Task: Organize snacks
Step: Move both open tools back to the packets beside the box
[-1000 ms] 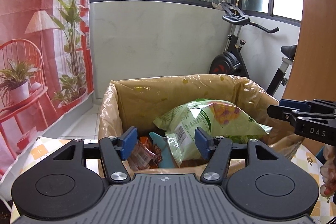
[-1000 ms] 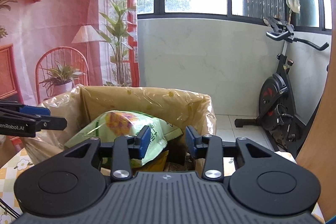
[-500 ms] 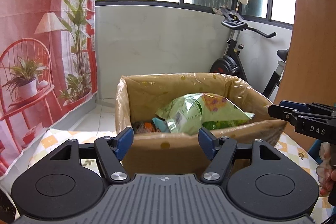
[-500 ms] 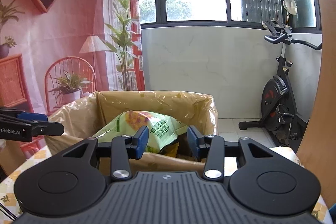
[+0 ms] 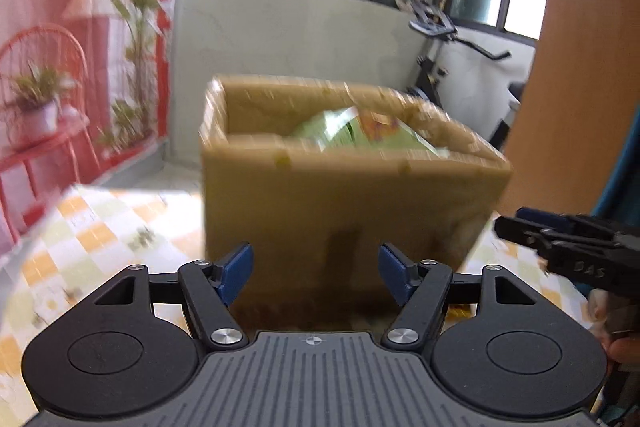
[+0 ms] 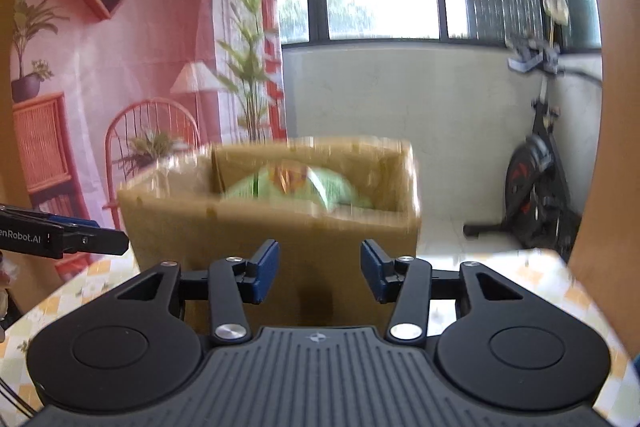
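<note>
Both grippers have backed off; box beyond spread fingers.

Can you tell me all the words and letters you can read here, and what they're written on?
"enRobot.AI": white letters on the left gripper, its start cut off at the picture's edge.
"DAS": faint letters on the right gripper, partly blurred.
Green snack bag in the cardboard box: any print is too blurred to read.

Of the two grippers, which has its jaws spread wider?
The left gripper, seen in its own wrist view: its blue pads stand clearly farther apart than those of the right gripper. Both are empty, facing the cardboard box.
</note>
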`<state>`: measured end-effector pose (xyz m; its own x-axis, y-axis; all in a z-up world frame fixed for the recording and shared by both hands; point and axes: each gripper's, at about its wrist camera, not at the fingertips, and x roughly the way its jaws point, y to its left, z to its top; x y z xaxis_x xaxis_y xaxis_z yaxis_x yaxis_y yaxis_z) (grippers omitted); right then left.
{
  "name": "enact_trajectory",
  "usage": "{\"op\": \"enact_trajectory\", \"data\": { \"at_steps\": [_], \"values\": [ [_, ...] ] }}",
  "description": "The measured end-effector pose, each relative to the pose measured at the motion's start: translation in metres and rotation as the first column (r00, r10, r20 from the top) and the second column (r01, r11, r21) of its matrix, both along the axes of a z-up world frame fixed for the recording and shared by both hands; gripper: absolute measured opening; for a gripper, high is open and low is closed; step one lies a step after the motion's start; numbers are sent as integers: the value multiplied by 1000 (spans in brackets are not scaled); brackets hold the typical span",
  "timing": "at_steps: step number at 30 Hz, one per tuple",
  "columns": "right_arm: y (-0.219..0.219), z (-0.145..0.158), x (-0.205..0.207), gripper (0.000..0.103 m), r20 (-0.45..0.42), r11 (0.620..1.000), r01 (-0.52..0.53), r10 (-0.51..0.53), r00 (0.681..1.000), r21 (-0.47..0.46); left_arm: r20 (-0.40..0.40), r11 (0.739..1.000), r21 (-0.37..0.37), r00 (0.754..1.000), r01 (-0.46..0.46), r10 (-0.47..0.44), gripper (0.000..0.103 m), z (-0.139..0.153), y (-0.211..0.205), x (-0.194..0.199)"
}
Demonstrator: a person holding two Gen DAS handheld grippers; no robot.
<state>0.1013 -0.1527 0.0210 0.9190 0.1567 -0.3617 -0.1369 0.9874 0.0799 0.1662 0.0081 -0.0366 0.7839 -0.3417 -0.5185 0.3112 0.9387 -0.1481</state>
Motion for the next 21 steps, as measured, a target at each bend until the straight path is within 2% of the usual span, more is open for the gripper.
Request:
{"op": "enact_trajectory", "data": {
  "at_steps": [6, 11, 21],
  "values": [
    [-8, -44, -14, 49, -139, 998, 45, -38, 990, 49, -50, 1000, 7, 999, -4, 5, 72, -31, -1, -12],
    [-4, -75, -31, 49, -253, 991, 83, -54, 966, 102, -96, 1000, 3, 995, -6, 6, 72, -47, 6, -17],
    [15, -115, -47, 52, -463, 977, 90, 10, 886, 194, -132, 1000, -18, 991, -26, 24, 72, -61, 21, -31]
  ]
}}
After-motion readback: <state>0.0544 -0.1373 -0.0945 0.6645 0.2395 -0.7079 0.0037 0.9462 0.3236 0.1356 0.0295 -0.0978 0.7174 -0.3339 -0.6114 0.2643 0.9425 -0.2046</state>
